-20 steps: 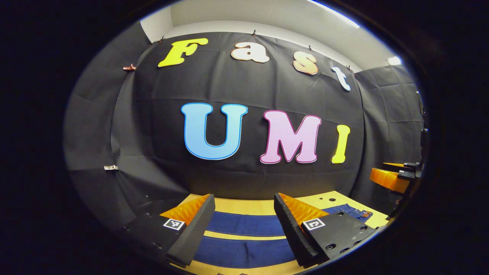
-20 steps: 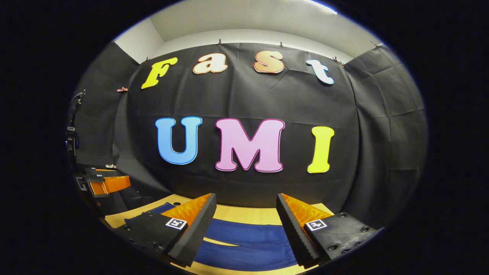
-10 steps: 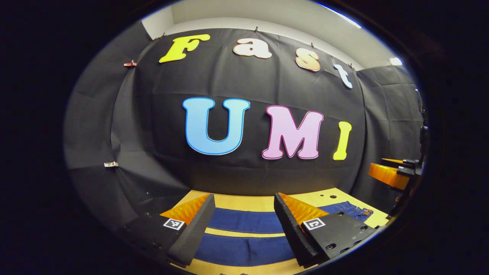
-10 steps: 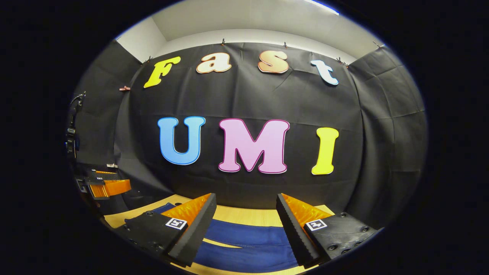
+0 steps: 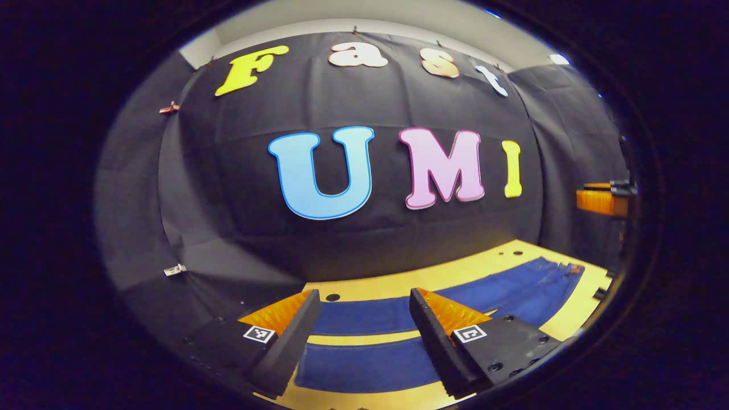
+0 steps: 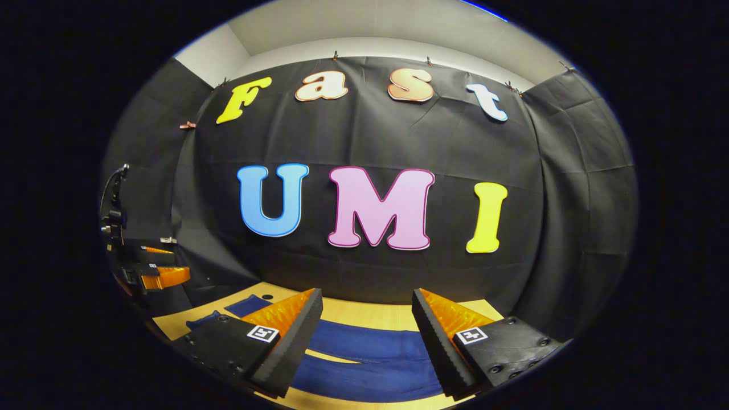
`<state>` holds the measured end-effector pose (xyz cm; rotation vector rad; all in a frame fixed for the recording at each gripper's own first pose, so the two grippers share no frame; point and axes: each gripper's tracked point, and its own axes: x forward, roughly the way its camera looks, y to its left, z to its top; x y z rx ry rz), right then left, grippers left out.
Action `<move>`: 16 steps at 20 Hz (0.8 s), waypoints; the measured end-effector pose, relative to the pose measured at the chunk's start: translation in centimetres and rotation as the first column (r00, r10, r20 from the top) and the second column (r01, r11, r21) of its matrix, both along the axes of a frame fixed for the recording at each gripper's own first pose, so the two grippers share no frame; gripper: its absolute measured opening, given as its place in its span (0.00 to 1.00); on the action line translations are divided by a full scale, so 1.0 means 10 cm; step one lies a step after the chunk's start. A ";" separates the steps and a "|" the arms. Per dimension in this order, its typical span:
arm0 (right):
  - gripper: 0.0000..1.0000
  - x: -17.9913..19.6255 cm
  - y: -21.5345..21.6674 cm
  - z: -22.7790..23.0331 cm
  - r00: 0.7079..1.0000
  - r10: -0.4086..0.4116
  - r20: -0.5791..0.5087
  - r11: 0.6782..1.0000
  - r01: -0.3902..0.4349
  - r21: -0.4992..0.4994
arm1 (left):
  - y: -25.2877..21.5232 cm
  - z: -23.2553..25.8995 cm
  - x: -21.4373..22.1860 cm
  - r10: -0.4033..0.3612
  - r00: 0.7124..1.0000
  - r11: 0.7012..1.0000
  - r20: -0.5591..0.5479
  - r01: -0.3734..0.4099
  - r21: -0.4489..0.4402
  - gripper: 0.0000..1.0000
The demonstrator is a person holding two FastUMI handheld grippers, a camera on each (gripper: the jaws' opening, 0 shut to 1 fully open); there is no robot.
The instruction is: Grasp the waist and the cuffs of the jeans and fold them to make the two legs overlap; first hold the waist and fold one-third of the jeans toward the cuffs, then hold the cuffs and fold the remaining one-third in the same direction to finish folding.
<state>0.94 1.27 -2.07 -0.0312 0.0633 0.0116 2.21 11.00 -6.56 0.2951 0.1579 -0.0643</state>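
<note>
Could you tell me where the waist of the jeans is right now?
In the left gripper view, the waist lies flat on the wooden table at the far right, beyond the open left gripper, whose fingers straddle the spread legs.

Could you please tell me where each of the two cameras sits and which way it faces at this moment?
Left gripper view: rides on the left gripper, looking over the jeans on the table toward the cloth wall; the right gripper sits at the right edge.
Right gripper view: rides on the right gripper, facing that wall; the left gripper sits at the left edge.
Shared: the jeans, the table, both open grippers.
</note>
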 end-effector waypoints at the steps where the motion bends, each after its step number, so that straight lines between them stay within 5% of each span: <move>1: 0.96 -0.01 -0.01 -0.02 1.000 -0.003 -0.009 1.000 0.004 0.008 | 0.12 -0.11 -0.01 -0.025 0.999 0.996 -0.045 0.028 0.081 0.99; 3: 0.96 -0.05 -0.06 -0.06 1.000 -0.018 -0.022 0.999 0.018 0.026 | 0.34 -0.34 -0.02 -0.088 0.985 0.966 -0.149 0.121 0.228 0.98; 6: 0.96 -0.10 -0.15 -0.15 0.998 -0.046 -0.052 0.998 0.048 0.033 | 0.64 -0.88 -0.12 -0.166 0.925 0.870 -0.340 0.300 0.391 0.99; 14: 0.96 -0.31 -0.47 -0.41 0.983 -0.149 -0.105 0.989 0.148 -0.015 | 1.50 -2.30 -0.23 -0.124 0.699 0.570 -0.704 0.631 0.527 0.98; 16: 0.96 -0.36 -0.54 -0.49 0.978 -0.170 -0.122 0.986 0.168 -0.024 | 1.66 -2.53 -0.30 -0.100 0.649 0.522 -0.754 0.679 0.515 0.98</move>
